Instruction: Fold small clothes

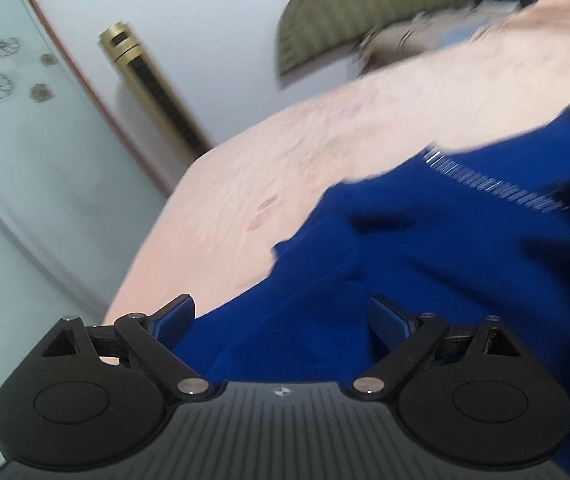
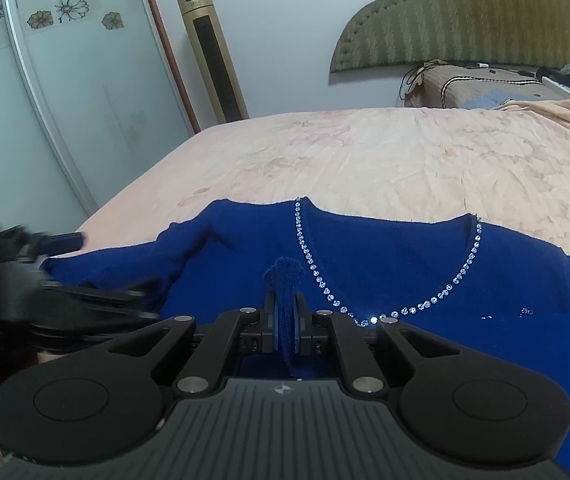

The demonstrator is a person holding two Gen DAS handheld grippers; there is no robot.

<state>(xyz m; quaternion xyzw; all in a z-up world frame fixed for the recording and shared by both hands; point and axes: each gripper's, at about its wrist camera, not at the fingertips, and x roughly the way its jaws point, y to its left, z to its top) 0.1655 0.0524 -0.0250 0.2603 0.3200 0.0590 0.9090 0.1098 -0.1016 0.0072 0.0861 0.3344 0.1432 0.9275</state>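
1. At the far left stands a frosted glass door (image 2: 65,92) printed with flowers, edged by a brown frame.
2. Beside it, against the wall, is a gold tower fan (image 2: 213,52).
3. The left gripper (image 1: 283,318) has its 2 jaws spread wide over the blue sweater (image 1: 425,264); the cloth lies under them, and neither pad presses on it. That view is blurred.
4. The sweater lies on the near part of the pink bedspread (image 2: 365,152), its rhinestone neckline (image 2: 389,314) facing up.
5. The right gripper (image 2: 285,322) is clamped on a narrow fold of the sweater's knit, which stands up between its 2 pads.
6. At the far right, a green padded headboard (image 2: 465,16) rises behind the bed.
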